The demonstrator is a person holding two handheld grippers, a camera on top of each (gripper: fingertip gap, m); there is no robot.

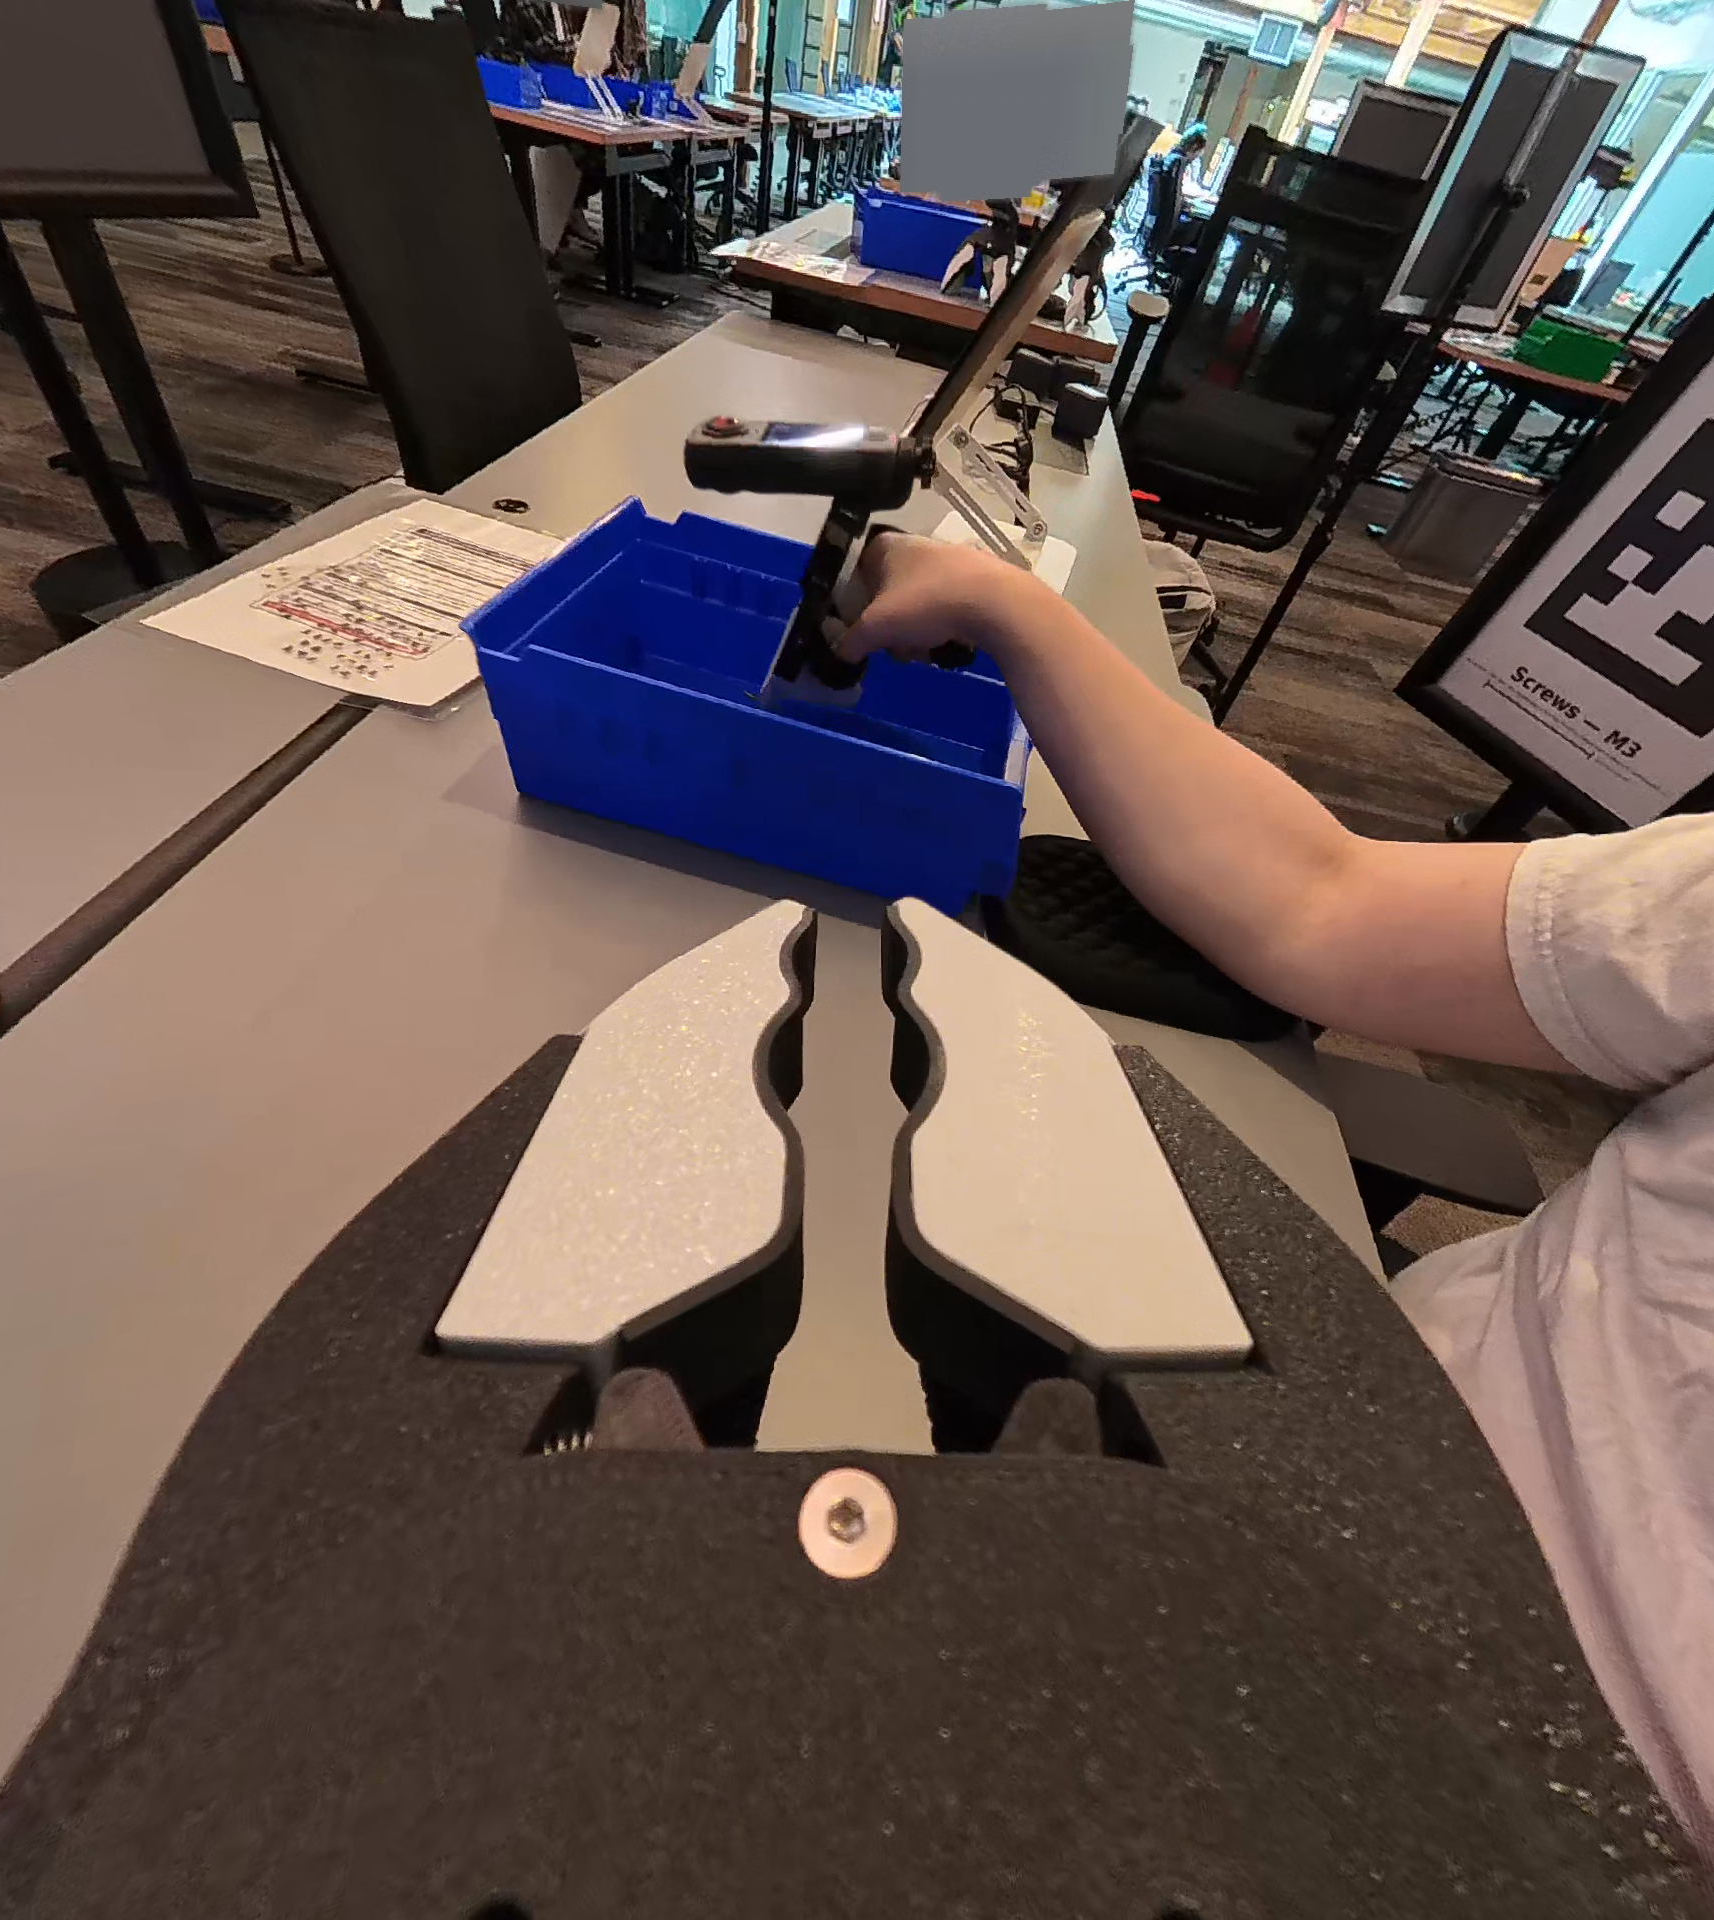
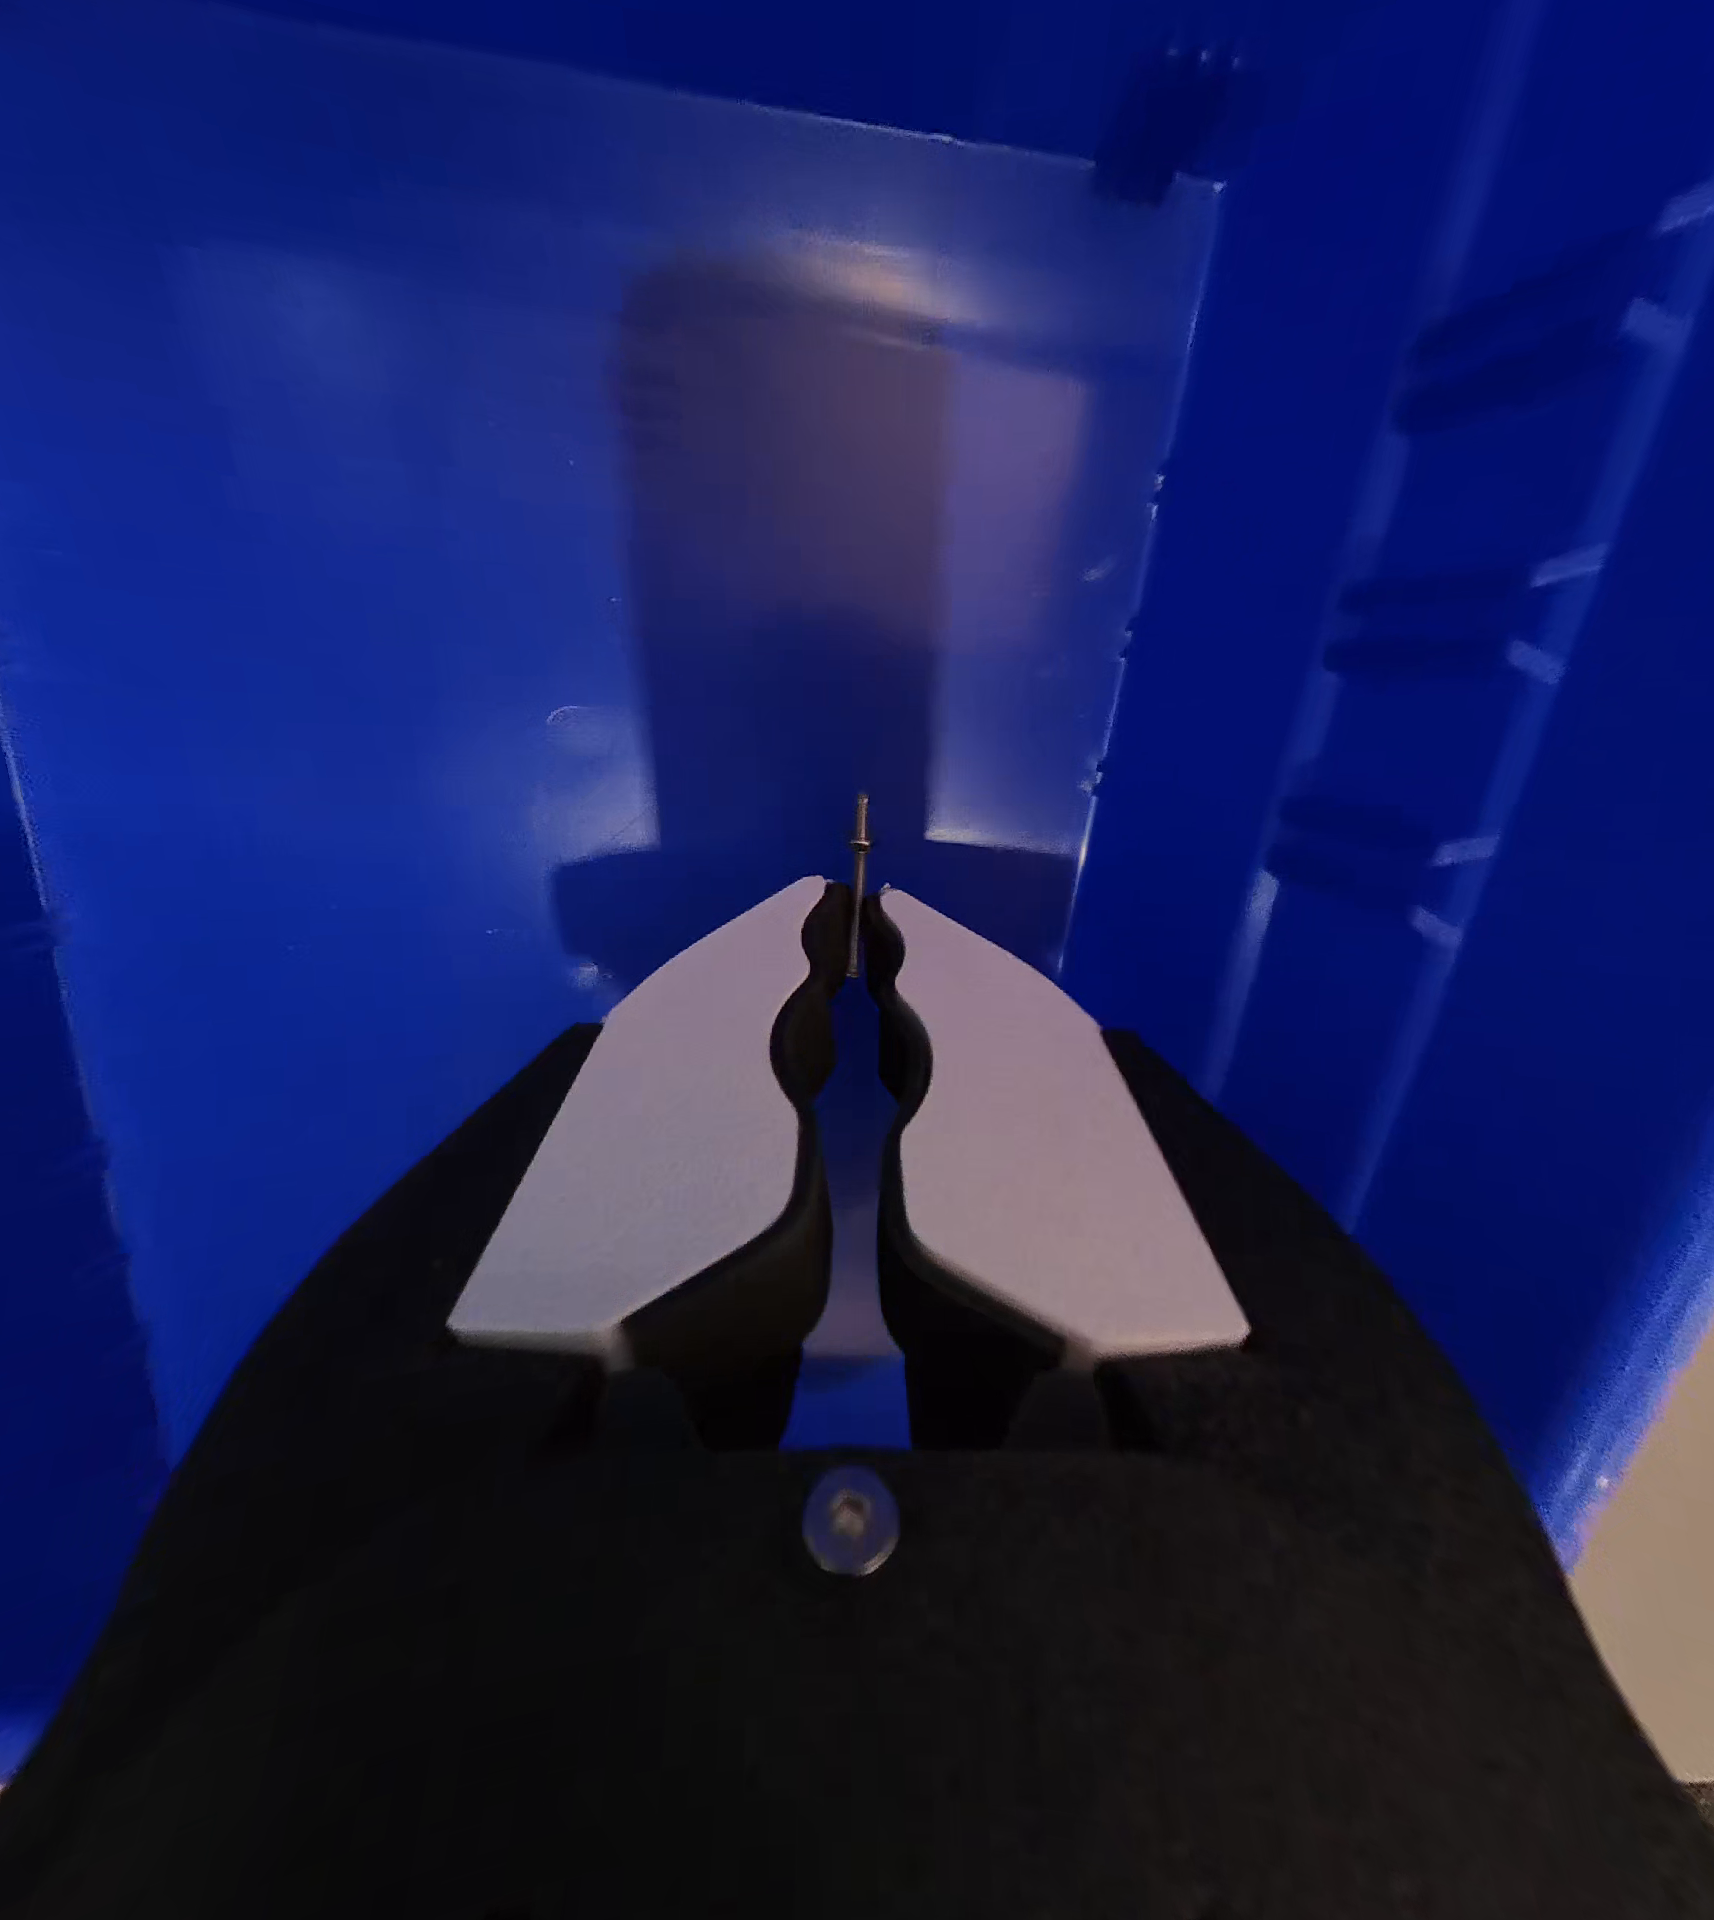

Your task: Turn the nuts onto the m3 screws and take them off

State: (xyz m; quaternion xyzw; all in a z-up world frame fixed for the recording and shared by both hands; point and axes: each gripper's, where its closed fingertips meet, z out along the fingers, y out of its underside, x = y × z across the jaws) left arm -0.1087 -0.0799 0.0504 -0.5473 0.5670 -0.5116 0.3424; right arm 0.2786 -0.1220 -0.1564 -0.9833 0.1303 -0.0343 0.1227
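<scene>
One m3 screw [image 2: 857,894] sits pinched between the tips of the right gripper [image 2: 855,902], nearly closed on its shank, with what looks like a nut [image 2: 862,844] threaded near the far end, all down inside the blue bin [image 2: 1455,623]. Tiny, light, stiff and slick metal, so it probably twists or slips unless held by the shank at the very tips. Left gripper [image 1: 848,914] hovers over the grey table [image 1: 261,935] short of the bin, slightly parted, holding nothing.

The right gripper [image 2: 855,904], with white jaws lined in black, pinches a thin metal screw [image 2: 858,883] at its tips, the shank pointing forward inside a glossy blue plastic bin [image 2: 313,520].
</scene>
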